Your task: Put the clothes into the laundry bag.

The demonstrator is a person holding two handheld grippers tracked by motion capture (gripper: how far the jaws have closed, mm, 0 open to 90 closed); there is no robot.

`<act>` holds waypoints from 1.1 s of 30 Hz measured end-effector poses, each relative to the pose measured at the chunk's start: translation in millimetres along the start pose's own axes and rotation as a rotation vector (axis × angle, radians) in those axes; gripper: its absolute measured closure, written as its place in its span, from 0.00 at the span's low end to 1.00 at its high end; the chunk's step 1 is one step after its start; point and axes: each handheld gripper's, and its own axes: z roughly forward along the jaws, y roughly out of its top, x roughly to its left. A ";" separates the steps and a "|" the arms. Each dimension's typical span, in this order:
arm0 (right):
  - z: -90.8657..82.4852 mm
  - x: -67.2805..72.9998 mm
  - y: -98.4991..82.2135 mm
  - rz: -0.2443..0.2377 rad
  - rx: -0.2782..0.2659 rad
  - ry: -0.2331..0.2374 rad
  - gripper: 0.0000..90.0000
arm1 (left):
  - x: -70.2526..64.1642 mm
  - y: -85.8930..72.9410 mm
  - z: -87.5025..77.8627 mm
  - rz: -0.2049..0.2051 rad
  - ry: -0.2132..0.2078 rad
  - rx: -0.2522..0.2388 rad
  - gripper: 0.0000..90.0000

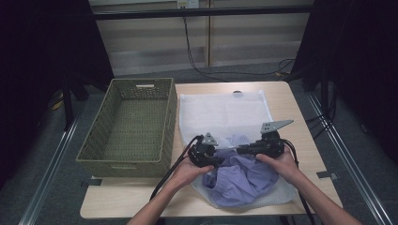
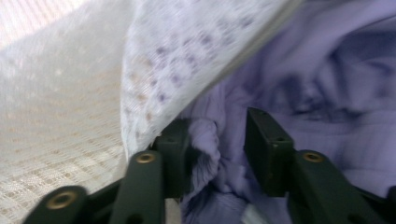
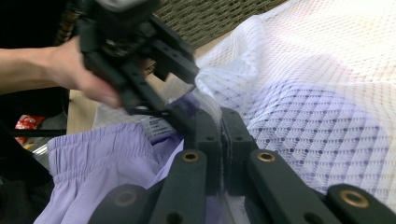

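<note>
A white mesh laundry bag [image 1: 225, 112] lies flat on the table, its mouth toward the person. A crumpled lilac garment [image 1: 244, 180] sits half in that mouth. My right gripper [image 3: 220, 121] is shut on the bag's [image 3: 317, 93] upper rim and holds the mesh up off the garment [image 3: 102, 154]. My left gripper [image 2: 217, 140] has its jaws apart at the bag's mouth, with a bunched fold of the lilac garment [image 2: 327, 93] loose between them and mesh [image 2: 60, 107] draped over its left side. From above, the left gripper [image 1: 213, 159] and right gripper [image 1: 244, 150] point toward each other.
A green woven basket [image 1: 126, 159] stands at the table's left, close beside the bag. Bare wooden tabletop [image 1: 141, 197] shows in front of the basket. Cables trail from both grippers toward the near edge. Dark curtains flank the table.
</note>
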 end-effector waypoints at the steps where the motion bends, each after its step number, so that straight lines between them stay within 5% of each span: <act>1: -0.6 -0.1 0.1 0.004 -0.002 0.000 0.98 | -1.5 0.6 -4.6 0.009 -0.003 -0.012 0.64; 9: -0.5 -1.9 1.2 0.004 -0.009 -0.001 0.98 | -16.1 -0.4 -47.6 0.011 -0.100 -0.131 0.68; 15: 0.6 -1.9 3.1 0.009 -0.012 -0.001 0.98 | -42.0 -1.3 -55.0 0.065 -0.204 -0.154 0.64; 20: 0.1 -1.8 3.2 0.006 -0.013 -0.001 0.98 | -60.6 -9.4 -40.2 0.085 -0.219 -0.088 0.56; 22: 0.2 -1.6 3.1 -0.001 -0.009 -0.003 0.98 | -63.6 -7.3 -37.2 0.124 -0.228 -0.062 0.54; 28: 1.5 -1.3 2.7 -0.002 -0.003 -0.003 0.98 | -75.0 -2.2 -27.6 0.167 -0.267 -0.066 0.54; 33: 2.1 -0.9 2.7 0.000 -0.002 0.000 0.98 | -74.8 -10.2 -5.5 0.193 -0.257 0.028 0.49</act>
